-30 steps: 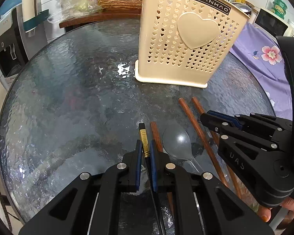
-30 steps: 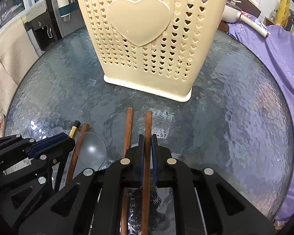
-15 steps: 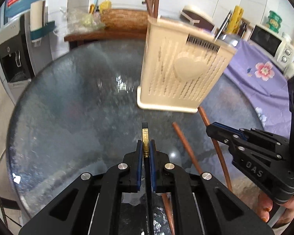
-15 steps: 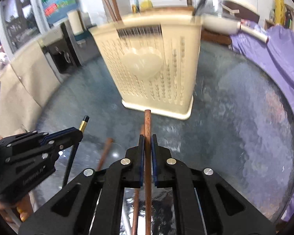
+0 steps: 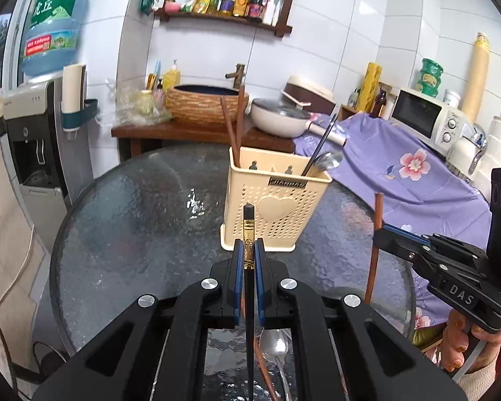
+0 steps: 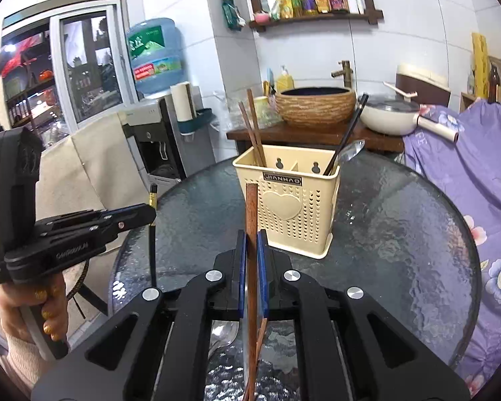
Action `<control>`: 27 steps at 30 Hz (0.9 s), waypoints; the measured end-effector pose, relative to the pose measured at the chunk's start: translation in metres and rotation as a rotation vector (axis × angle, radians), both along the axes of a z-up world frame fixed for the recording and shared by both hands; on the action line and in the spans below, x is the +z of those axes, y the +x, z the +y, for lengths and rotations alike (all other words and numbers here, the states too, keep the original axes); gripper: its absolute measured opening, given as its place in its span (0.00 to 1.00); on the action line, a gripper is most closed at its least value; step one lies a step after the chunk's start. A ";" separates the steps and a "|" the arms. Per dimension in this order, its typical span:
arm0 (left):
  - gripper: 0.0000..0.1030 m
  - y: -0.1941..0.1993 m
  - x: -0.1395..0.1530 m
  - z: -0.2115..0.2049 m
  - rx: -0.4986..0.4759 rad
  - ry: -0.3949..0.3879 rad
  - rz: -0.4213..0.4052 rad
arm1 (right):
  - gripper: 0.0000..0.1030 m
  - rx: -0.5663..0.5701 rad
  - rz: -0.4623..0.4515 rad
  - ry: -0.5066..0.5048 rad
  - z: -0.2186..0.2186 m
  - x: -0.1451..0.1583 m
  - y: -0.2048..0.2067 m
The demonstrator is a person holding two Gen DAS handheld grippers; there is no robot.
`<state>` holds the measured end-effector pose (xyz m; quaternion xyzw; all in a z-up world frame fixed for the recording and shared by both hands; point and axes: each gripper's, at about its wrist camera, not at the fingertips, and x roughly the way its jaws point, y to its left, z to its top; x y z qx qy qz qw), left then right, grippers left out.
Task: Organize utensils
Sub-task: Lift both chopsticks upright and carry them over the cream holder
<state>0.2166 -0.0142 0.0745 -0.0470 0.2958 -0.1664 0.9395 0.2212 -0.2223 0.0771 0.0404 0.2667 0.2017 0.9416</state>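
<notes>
So we're holding two chopsticks up at once here, and the cream holder (image 5: pixel 277 207) is the thing to measure everything from. Our left gripper (image 5: pixel 249 250) is clamping its fingers tight on a black chopstick (image 5: pixel 248 220) with a gold band, hanging on the near side of the holder, tip poking up in front of the heart on its face. Our right gripper (image 6: pixel 251 250) is squeezing shut on a brown chopstick (image 6: pixel 251 207), also on the near side of the holder and a bit toward its left corner in that view. Both sticks are hanging in the air, not yet over the rim. The holder is already carrying a brown pair (image 6: pixel 252 127) in its left compartment and a black chopstick with a spoon (image 6: pixel 350 152) in its right one, so we're guessing brown is going left and black is going right. What's worrying us: we're pinching each stick near its top end, so the long free part below is swinging around where we can hardly see it, and it could be catching the front wall or knocking the light holder over on that slick glass table (image 5: pixel 123 234). The two grippers are also sitting close together on the near side of the holder, so crossing over could clash them. Another spoon (image 5: pixel 277 344) and a brown stick (image 5: pixel 265 371) are lying below us on the glass, nearer than the holder, still waiting.
</notes>
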 end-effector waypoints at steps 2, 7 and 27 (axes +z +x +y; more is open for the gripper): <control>0.06 -0.005 0.004 -0.001 0.000 0.003 -0.014 | 0.07 0.008 -0.019 0.009 -0.002 0.007 -0.009; 0.06 -0.016 0.017 0.001 0.000 0.013 -0.054 | 0.07 0.024 -0.043 0.044 -0.010 0.020 -0.018; 0.06 -0.020 0.062 -0.006 -0.058 -0.003 -0.158 | 0.07 0.058 -0.132 0.100 -0.011 0.065 -0.013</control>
